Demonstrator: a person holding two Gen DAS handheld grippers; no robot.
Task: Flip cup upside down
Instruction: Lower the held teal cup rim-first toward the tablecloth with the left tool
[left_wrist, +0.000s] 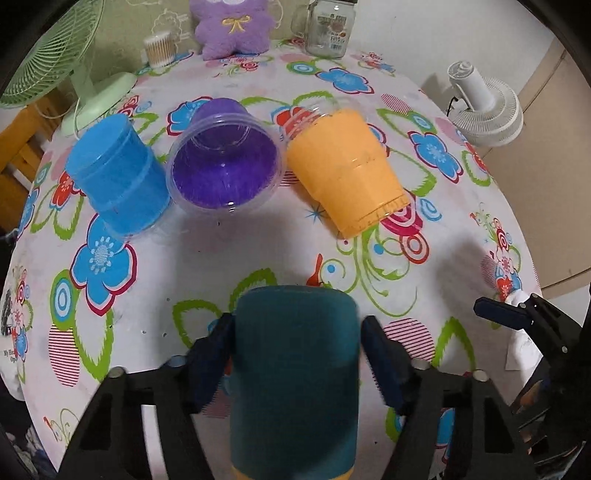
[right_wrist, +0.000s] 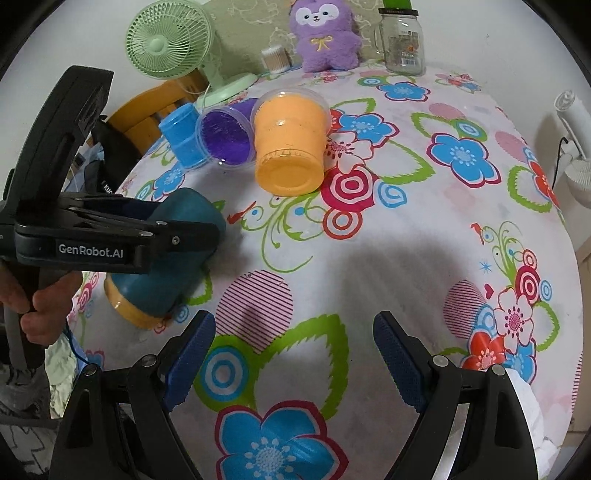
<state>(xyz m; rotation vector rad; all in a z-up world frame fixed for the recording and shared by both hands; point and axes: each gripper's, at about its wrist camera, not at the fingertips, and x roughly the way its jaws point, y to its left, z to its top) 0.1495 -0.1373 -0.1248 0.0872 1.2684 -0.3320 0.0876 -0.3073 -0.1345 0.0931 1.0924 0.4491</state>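
1. The left gripper (left_wrist: 297, 354) is clamping the teal cup (left_wrist: 295, 376) across its body, the jaws pressing on opposite sides of the wall; the right gripper (right_wrist: 293, 363) is hanging over bare cloth with its jaws spread wide and holding nothing.
2. The teal cup is lying tilted in the grip, just above or barely touching the near left part of the tabletop (right_wrist: 388, 240), with an orange band at its lower end in the right wrist view; whether that end is mouth or base cannot be told.
3. Its surface is looking matte and slightly fuzzy, so it is probably offering good friction against the ribbed blue pads (right_wrist: 192, 354), and it is likely light and somewhat stiff, though a thin wall could be buckling under a hard squeeze.
4. A mid-body hold like this one is seeming the sensible place, leaving both ends free for turning.
5. Farther back, three plastic cups are sitting in a row: a blue cup (left_wrist: 118, 173), a purple cup (left_wrist: 225, 162) showing its clear rim and open mouth, and an orange cup (left_wrist: 347, 170); they are touching or nearly so.
6. The floral cloth is looking soft and slightly wrinkled, so a set-down cup may be rocking.
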